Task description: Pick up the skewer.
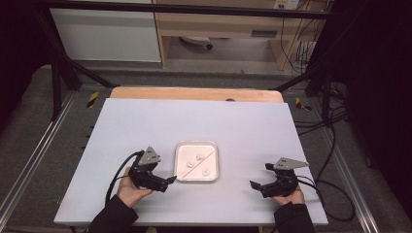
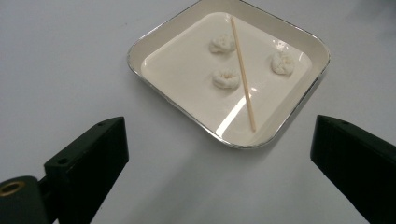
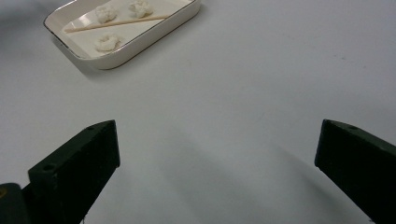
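Landmark for all positions: the white square tray (image 1: 180, 171) with a thin metallic rim, lying flat on the pale table (image 1: 145, 121) near the person's edge.

Left of the tray: the left gripper (image 1: 170, 180), held in the person's left hand (image 1: 128, 190), sits just beside the tray's left rim, its tips by the near-left corner. In the left gripper view its jaws stand wide apart with nothing between them; they frame the tray's near corner without touching it. A black cable trails from the gripper toward the table's near edge.

In the tray: a thin wooden skewer (image 2: 243, 72) lies flat on the tray floor, running diagonally from corner to corner. Three small white dough-like lumps (image 2: 226, 79) rest on the floor; in the left gripper view two lie left of the skewer and one (image 2: 282, 63) lies right of it. None clearly touches the skewer.

Right of the tray: the right gripper (image 1: 253, 185), held in the person's right hand (image 1: 289, 196), is well apart from the tray, over bare table. In the right gripper view its jaws are spread fully and hold nothing; the tray (image 3: 140, 39) appears far off at upper left.
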A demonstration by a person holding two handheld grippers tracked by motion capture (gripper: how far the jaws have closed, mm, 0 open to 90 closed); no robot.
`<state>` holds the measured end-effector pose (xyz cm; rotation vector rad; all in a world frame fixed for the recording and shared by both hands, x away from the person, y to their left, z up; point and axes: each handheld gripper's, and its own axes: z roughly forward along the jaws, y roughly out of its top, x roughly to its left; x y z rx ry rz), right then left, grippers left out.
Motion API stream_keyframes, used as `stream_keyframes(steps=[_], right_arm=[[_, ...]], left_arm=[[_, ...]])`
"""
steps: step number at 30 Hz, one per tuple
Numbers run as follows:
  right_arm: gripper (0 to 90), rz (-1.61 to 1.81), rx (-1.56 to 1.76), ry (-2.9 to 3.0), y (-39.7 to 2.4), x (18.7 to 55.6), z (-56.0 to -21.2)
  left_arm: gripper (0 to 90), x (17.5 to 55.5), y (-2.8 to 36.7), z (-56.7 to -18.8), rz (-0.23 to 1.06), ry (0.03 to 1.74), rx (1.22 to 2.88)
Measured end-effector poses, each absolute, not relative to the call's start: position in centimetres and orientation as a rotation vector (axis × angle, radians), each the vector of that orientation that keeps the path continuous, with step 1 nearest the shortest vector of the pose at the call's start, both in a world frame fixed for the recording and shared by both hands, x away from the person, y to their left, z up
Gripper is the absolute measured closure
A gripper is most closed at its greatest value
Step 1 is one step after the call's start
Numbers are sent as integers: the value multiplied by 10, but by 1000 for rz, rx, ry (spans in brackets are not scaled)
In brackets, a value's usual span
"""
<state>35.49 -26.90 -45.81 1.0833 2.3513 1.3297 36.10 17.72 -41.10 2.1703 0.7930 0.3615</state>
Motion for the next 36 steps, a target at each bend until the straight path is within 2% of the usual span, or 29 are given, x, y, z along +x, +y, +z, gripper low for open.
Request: stream_keyframes(steps=[9,15,28,36], right_arm=[[7,1328,1081,2354,-269,355,-459],[8,1326,1079,2356,-269,355,-459],[8,1334,1081,2356,-269,355,-458],[8,1335,1081,2356,-269,355,-458]], left_arm=[[76,372,154,-414,339,810,2188],[153,376,136,-417,359,801,2226],[472,384,112,-430,322,838,2302],[651,382,104,-437,345,844,2318]])
